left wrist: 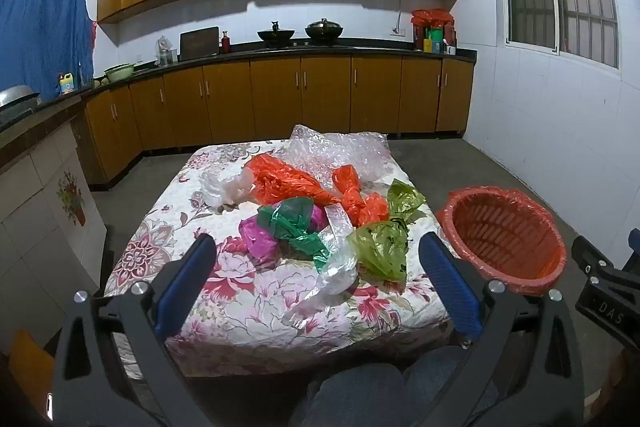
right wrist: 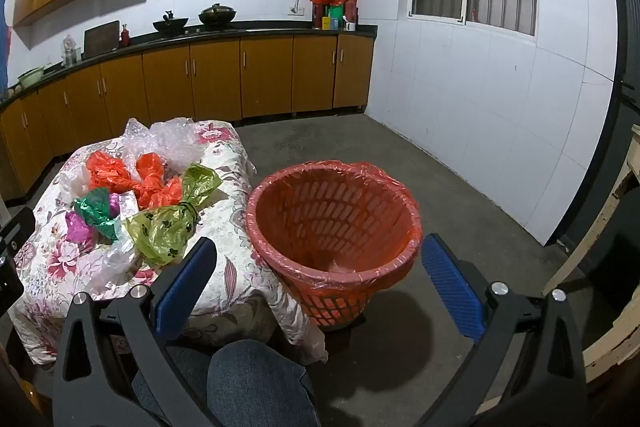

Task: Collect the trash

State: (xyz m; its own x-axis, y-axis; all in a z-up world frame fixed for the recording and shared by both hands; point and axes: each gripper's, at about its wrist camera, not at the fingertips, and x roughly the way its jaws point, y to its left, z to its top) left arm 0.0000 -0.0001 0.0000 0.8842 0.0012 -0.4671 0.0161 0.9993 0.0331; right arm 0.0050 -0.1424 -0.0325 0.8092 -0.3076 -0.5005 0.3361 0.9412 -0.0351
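Both claws up in the air, nothing in either. My left gripper (left wrist: 316,267) has its blue ribbed pads spread as wide as they go, tilted down toward the low table under a white quilted cloth with red and pink flowers (left wrist: 248,299). Right gripper (right wrist: 318,263) is just as wide apart and also empty, aimed down at the round orange plastic lattice bin lined with a thin orange bag (right wrist: 334,223).

Trash all sits in a loose heap on the far half of the cloth:
- yellow-green crumpled plastic bag with dark prints, knotted in the middle (left wrist: 382,247), nearest the bin side of the table
- shiny green foil wrap (left wrist: 294,227) lying over a magenta crinkled plastic wad (left wrist: 258,239)
- clear crumpled cellophane strip (left wrist: 334,267) running toward me, between the green foil and the yellow-green bag
- two orange crumpled plastic bags, one long (left wrist: 286,183), one twisted (left wrist: 354,199), touching each other behind the rest
- white thin plastic bag (left wrist: 224,189) beside the long orange one
- sheet of clear bubble wrap (left wrist: 336,151) at the far edge

Bin stands on the grey floor just beside the table's right side, rim up, tipped a bit toward me, only liner inside. My knees in blue jeans (right wrist: 256,383) show at the bottom. In the left view, the black frame of the right gripper pokes in at the right edge.
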